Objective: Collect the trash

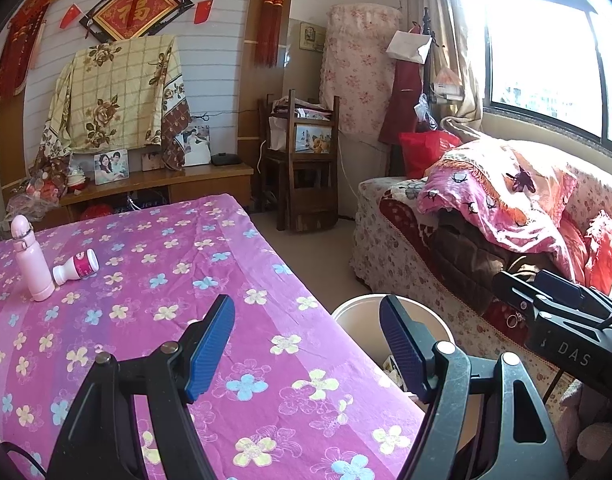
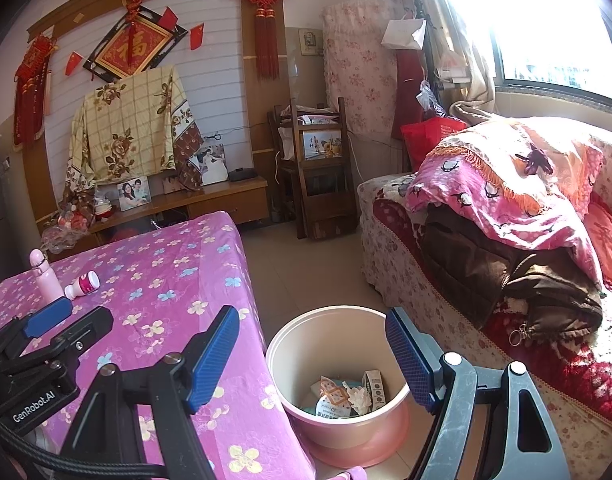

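Observation:
A small white bottle with a pink label (image 1: pixel 77 265) lies on its side on the pink flowered tablecloth (image 1: pixel 193 264), next to an upright pink flask (image 1: pixel 31 264); both also show in the right wrist view, the bottle (image 2: pixel 83 284) and the flask (image 2: pixel 46 278). A pink bin (image 2: pixel 334 360) stands on the floor beside the table and holds several wrappers and a small carton (image 2: pixel 374 388). My left gripper (image 1: pixel 308 344) is open and empty over the table's right edge. My right gripper (image 2: pixel 312 354) is open and empty above the bin.
A sofa (image 2: pixel 486 264) piled with blankets and a brown jacket runs along the right under the window. A wooden chair (image 2: pixel 318 168) and a low cabinet (image 2: pixel 209 200) with framed photos stand at the back. The bin's rim (image 1: pixel 362 304) shows in the left wrist view.

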Demonstrator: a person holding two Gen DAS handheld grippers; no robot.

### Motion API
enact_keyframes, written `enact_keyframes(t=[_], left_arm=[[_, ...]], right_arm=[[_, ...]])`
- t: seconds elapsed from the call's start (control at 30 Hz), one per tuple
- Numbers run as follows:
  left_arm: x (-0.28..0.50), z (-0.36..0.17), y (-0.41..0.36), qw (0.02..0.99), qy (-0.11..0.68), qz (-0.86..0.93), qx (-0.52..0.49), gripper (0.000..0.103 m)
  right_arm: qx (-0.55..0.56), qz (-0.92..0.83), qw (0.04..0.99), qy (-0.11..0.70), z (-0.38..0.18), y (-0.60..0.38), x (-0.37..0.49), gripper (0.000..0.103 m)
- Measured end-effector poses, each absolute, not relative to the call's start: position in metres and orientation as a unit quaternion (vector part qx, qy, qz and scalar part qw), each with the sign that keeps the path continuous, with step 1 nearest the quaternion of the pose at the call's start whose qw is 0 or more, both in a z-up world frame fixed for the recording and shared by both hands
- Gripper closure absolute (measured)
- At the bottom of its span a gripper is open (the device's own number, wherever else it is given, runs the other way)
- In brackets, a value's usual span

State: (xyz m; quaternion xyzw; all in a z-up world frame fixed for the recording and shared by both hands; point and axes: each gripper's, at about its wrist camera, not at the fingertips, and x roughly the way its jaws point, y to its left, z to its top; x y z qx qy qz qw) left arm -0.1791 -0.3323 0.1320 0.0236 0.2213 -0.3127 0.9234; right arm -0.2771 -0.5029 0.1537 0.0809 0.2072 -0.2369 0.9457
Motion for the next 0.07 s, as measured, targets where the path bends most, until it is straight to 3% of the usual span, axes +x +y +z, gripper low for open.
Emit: enact_keyframes(t=[0.07], left_arm=[[-0.1762, 0.1292, -0.3301, 0.922, 0.227, -0.312, 0.023, 0.028]], right_arm=[[0.080, -0.236, 0.945, 0.210, 0.1521, -0.5031, -0.2751, 0.024]])
